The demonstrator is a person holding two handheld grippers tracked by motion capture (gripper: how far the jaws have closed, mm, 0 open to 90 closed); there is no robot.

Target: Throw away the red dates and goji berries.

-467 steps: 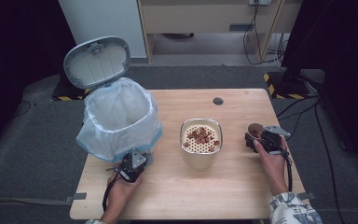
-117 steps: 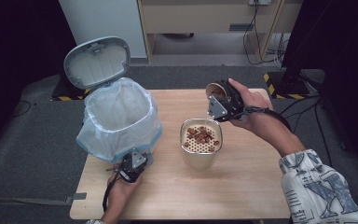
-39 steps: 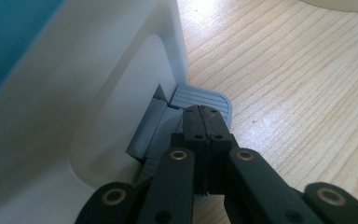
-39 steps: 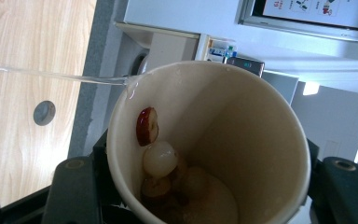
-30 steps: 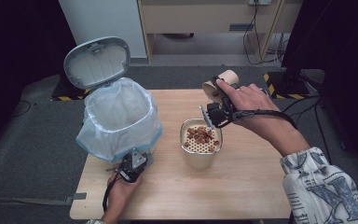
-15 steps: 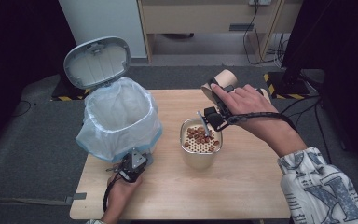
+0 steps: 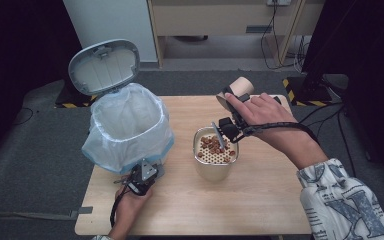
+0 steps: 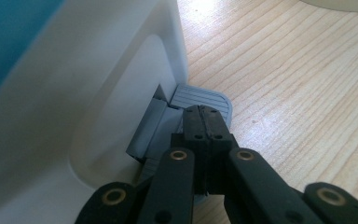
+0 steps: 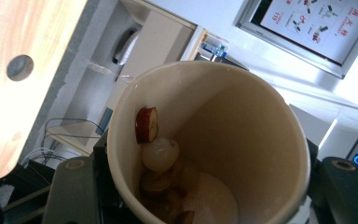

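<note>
Holding: right gripper (image 7: 228, 131) clamped on paper cup (image 7: 236, 91), tipped over strainer pot (image 7: 215, 159) near table (image 7: 260, 200) centre.
Cup inside: fruit bits (image 9: 161, 161) stuck to wall.
L gripper (image 8: 204, 122): jaws closed, pressing bin pedal (image 8: 200, 99).
Bin (image 7: 127, 127): table's left edge, lid (image 7: 103, 66) up.

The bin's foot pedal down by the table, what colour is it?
The foot pedal is grey with fine ridges across its top, against the white bin. The left gripper view shows it best.
</note>
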